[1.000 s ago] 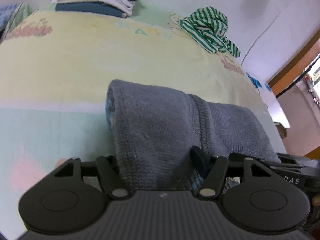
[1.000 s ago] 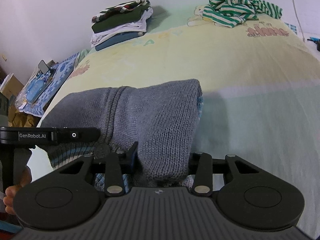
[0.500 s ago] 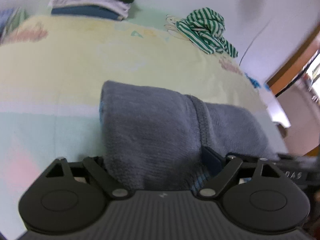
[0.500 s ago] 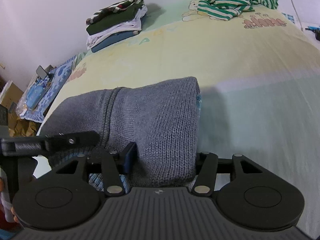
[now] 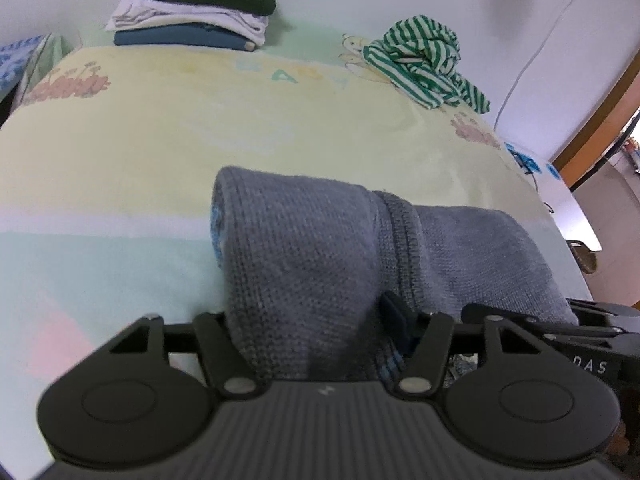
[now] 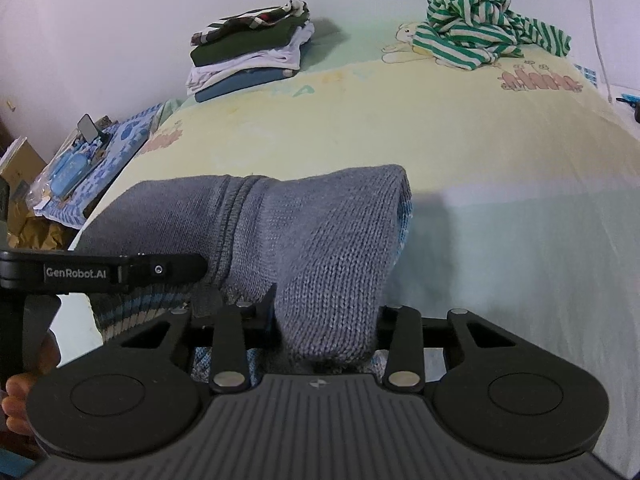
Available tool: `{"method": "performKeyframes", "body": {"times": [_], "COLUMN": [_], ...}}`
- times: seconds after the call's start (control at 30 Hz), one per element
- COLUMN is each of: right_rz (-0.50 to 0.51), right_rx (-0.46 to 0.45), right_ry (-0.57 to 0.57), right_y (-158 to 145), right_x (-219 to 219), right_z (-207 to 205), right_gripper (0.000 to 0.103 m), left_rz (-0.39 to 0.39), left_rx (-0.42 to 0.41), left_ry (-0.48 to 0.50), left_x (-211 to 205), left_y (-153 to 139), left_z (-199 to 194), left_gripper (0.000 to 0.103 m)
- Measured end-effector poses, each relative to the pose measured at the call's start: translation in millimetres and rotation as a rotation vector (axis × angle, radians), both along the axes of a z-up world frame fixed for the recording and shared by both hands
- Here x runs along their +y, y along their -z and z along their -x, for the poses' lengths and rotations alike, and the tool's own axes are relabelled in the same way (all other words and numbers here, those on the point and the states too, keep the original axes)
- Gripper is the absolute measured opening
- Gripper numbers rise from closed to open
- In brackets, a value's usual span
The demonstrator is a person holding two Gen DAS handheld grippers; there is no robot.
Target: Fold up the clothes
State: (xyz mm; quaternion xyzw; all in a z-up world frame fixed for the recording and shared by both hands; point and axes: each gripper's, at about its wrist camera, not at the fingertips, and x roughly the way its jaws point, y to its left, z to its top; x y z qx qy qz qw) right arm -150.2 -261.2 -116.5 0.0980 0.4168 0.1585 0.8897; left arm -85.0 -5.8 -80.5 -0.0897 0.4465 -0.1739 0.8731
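A grey knit sweater [image 5: 304,248] lies folded into a thick roll on the bed, its near end bunched up between the fingers of both grippers. My left gripper [image 5: 312,320] has the left part of the roll in its jaws, which are closing on the fabric; one finger is hidden behind the knit. My right gripper [image 6: 328,312] holds the right end [image 6: 320,232] the same way, its jaws closing too. Each gripper's body shows at the edge of the other's view. A striped blue hem hangs below the roll.
A pile of folded clothes [image 5: 196,12] sits at the far left of the bed, and a crumpled green-and-white striped garment [image 5: 424,60] at the far right. The pale yellow and green sheet [image 5: 160,140] stretches between. A blue patterned bag [image 6: 80,164] lies off the bed's left side.
Both pairs of jaws spread a little half a second ago and have narrowed again around the sweater. The roll has barely shifted on the bed.
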Motion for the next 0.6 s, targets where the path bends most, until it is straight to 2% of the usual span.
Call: {"method": "performKeyframes", "body": {"times": [0.07,0.2,0.6], "right_rz": [0.001,0.009,-0.001], "right_rx": [0.002,-0.005,-0.005], "right_ry": [0.008,0.006,-0.014], "right_y": [-0.7,-3.3,-4.7], "right_x": [0.7,2.6,0.9], "right_z": [0.1,-0.2,-0.4], "right_gripper": [0.04,0.039,0.038], "left_rz": [-0.006,-0.033,-0.024], "left_rx": [0.004,-0.006,0.01], "left_ry": [-0.008,-0.013,-0.055], "left_x": [-0.8,-4.2,-4.9], "left_y": [-1.0,-6.6,-8.6], "left_z": [-0.5,1.6,0.3], "left_gripper": [0.062,0.054,0.049]}}
